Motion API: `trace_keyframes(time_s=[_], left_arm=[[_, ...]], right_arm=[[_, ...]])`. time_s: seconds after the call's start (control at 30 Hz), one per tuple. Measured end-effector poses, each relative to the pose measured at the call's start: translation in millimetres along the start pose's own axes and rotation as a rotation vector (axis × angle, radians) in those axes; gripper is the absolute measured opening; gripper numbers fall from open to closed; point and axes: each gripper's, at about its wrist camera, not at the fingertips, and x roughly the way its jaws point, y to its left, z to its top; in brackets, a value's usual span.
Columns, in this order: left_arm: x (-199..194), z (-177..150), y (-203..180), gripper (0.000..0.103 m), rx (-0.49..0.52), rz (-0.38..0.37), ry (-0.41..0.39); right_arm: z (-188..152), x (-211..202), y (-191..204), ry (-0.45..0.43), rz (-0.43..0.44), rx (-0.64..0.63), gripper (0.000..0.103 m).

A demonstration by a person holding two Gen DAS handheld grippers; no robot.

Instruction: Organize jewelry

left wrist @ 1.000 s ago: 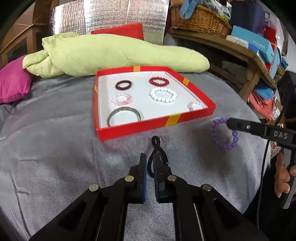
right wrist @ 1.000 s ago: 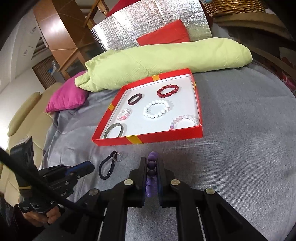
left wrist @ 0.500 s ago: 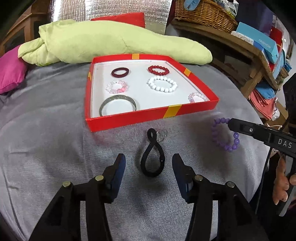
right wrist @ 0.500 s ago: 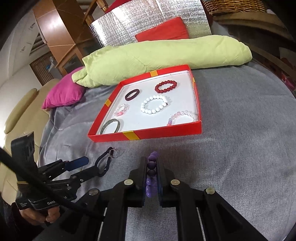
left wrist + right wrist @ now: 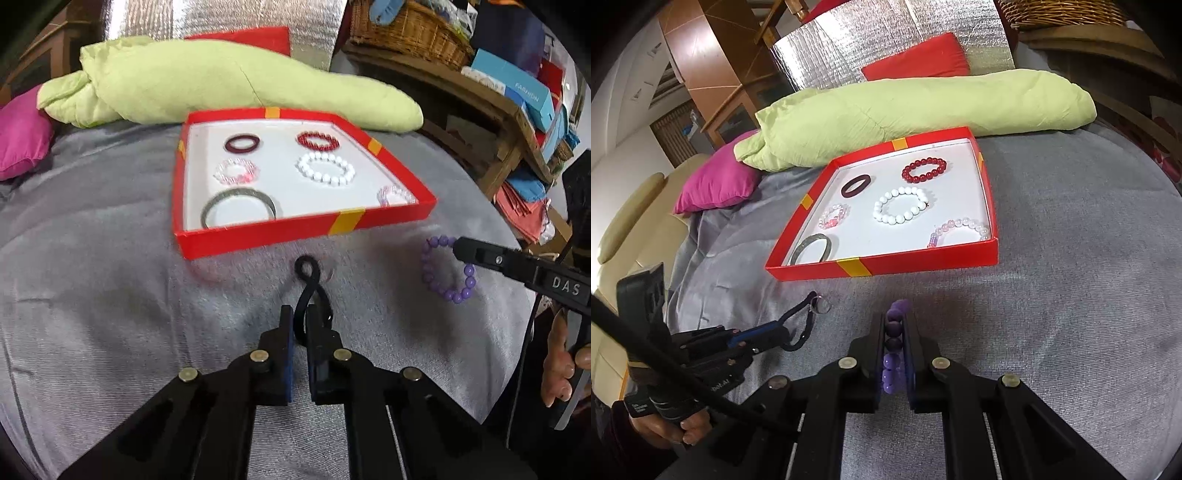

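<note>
**Now both grippers are clamped on jewelry in front of the red tray**

Here the left gripper (image 5: 303, 325) has just closed its jaws again after a brief opening, and they pinch the near end of the black loop strap (image 5: 309, 284). The strap's far end forms a small ring lying on the grey cloth (image 5: 92, 295), with a small metal ring beside it, just short of the tray's front wall. In the right wrist view the same strap (image 5: 801, 325) runs from the left gripper's blue-padded tips toward that metal ring.

The right gripper (image 5: 895, 332) is clenched on the purple bead bracelet (image 5: 894, 347); several beads sit stacked between its 2 fingers. From the left wrist view, the bracelet (image 5: 448, 269) hangs as an open circle from the tip of the right gripper, resting on or just above the cloth; I cannot tell which. A hand (image 5: 561, 358) grips that tool's handle.

The red tray (image 5: 295, 238) sits on the cloth just beyond both grippers. Inside it lie 6 pieces: a dark maroon ring (image 5: 242, 143), a red bead bracelet (image 5: 317, 140), a pink-and-clear bracelet (image 5: 236, 171), a white bead bracelet (image 5: 325, 168), a grey-green bangle (image 5: 238, 208) and a pale pink bracelet (image 5: 960, 230) in the near right corner. A long green cushion (image 5: 221, 81) lies behind the tray.
</note>
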Motion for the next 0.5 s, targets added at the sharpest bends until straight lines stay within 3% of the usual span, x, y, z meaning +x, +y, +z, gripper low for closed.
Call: trace_keyframes(time_s=[0.5], left_arm=[[-34.2,5.6,1.7,0.006,0.020,0.021,-0.143]], right_arm=[[4.9,-21.7,2.2,-0.099,0.072,0.009,0.010]])
